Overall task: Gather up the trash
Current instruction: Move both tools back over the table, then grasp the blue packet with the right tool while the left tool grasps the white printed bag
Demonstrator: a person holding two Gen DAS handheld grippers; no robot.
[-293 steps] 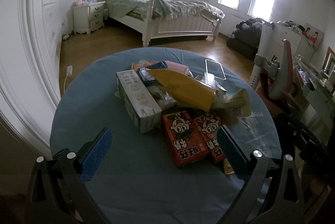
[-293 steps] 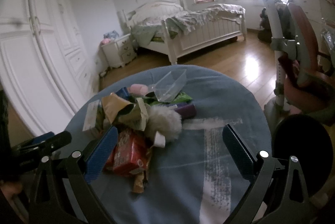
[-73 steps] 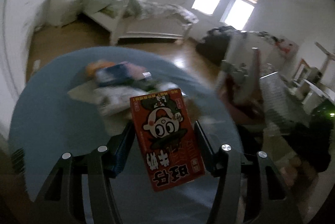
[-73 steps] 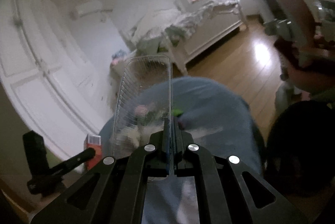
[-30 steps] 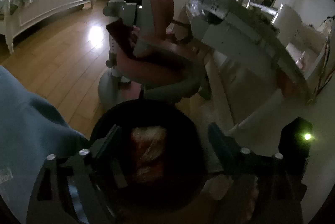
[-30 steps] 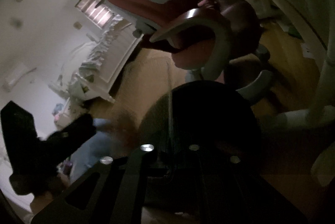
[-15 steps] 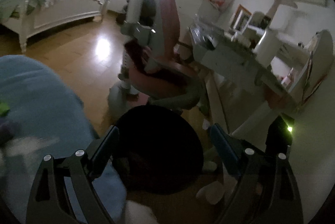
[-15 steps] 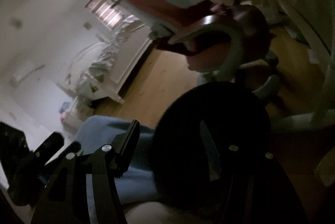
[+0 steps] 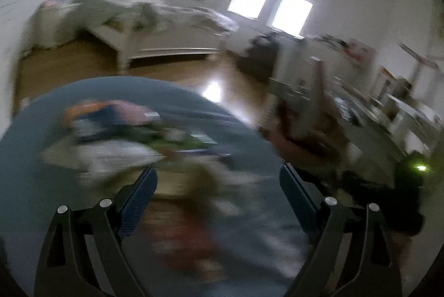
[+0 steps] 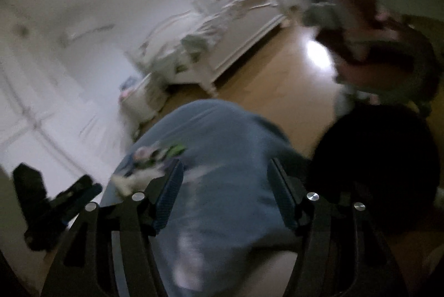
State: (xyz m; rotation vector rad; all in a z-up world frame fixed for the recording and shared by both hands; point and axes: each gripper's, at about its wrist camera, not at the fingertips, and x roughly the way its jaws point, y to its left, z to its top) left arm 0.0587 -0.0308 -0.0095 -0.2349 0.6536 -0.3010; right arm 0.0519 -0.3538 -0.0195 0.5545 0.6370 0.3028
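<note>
While hanging above the round table draped in blue-grey cloth (image 9: 33, 158), blurred badly in both views, so biggest worry first: coming in too fast, snagging that cloth and dragging the whole spread toward the edge. Next, down by the table's side, the round black waste bin (image 10: 383, 158) on the wooden floor: easy to knock over with a careless swing, or to miss with a drop from too far off. Then the heap of mixed wrappers, cartons and packets (image 9: 125, 136), lying loose in the middle of the table, too smeared to sort piece from piece. Could scatter under a blind stab, could slide off, could give up two items in one pinch and lose one on the way. Reddish blur, likely a carton (image 9: 188, 236), nearest, just ahead of the left gripper (image 9: 219, 180): blue pads spread wide, nothing between them. Right gripper (image 10: 224, 172): jaws just been opening, now well apart, empty too, only bare cloth beyond. Smallest hazard: thin film slipping from flat pads under a shallow bite.
</note>
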